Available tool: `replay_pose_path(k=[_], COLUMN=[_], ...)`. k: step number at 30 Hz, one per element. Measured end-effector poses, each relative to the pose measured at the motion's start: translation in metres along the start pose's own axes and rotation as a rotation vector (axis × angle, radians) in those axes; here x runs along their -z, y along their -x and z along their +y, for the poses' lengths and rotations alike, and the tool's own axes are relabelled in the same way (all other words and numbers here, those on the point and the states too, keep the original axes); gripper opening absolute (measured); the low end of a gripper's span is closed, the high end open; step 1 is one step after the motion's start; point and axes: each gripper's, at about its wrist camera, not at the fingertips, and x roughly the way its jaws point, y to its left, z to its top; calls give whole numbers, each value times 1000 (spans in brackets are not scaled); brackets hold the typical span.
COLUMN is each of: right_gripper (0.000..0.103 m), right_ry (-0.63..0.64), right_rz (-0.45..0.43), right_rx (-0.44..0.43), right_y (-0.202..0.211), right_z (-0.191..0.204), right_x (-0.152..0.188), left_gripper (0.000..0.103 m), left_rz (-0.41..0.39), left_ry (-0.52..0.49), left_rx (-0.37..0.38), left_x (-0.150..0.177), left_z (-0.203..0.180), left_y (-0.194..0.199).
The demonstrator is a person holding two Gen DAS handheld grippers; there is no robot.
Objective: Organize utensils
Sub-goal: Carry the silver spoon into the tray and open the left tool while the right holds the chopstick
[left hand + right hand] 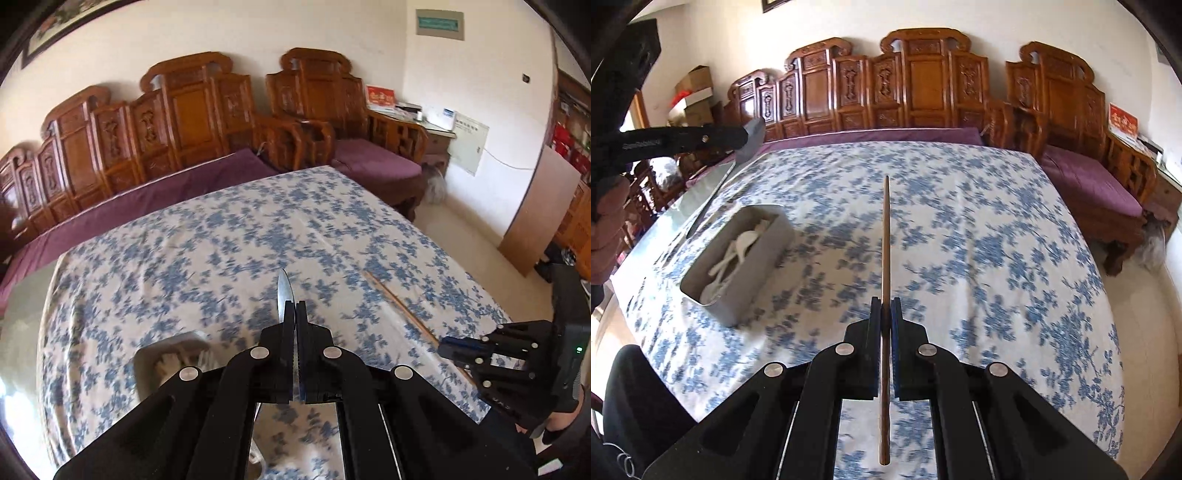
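The left gripper jaws clamp a knife, blade forward; the right gripper jaws clamp a chopstick lengthwise, tip forward.

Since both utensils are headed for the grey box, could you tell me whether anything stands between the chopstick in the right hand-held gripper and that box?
Nothing visible does. The chopstick is clamped in the right hand-held gripper above the bare floral tablecloth, and the grey box sits open-topped to its left, holding only white spoons.

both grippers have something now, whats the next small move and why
Probably carry the chopstick, clamped in the right hand-held gripper, left over the grey box and lower it in: the box already holds white spoons, and the cloth beside it is bare.
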Motion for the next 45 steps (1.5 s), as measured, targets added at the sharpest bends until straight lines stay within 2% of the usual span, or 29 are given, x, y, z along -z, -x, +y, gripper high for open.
replay_pose_path(k=[7, 14, 26, 39, 45], right_gripper=[6, 6, 6, 6, 6], right_ry=[35, 44, 52, 71, 93], right_rz=[3, 18, 31, 39, 42], right_rx=[-28, -60, -96, -126, -140], right_y=[-6, -20, -37, -45, -50], right_z=[31, 47, 62, 88, 110], right_x=[-8, -9, -15, -20, -25], left_gripper=[0, 0, 0, 1, 1], left_rz=[36, 99, 166, 226, 219], left_ry=[86, 207, 296, 307, 266], left_rx=[-12, -15, -34, -65, -87], left_x=[15, 38, 63, 83, 86], left_z=[43, 84, 118, 136, 140], left_y=[-8, -42, -77, -91, -78])
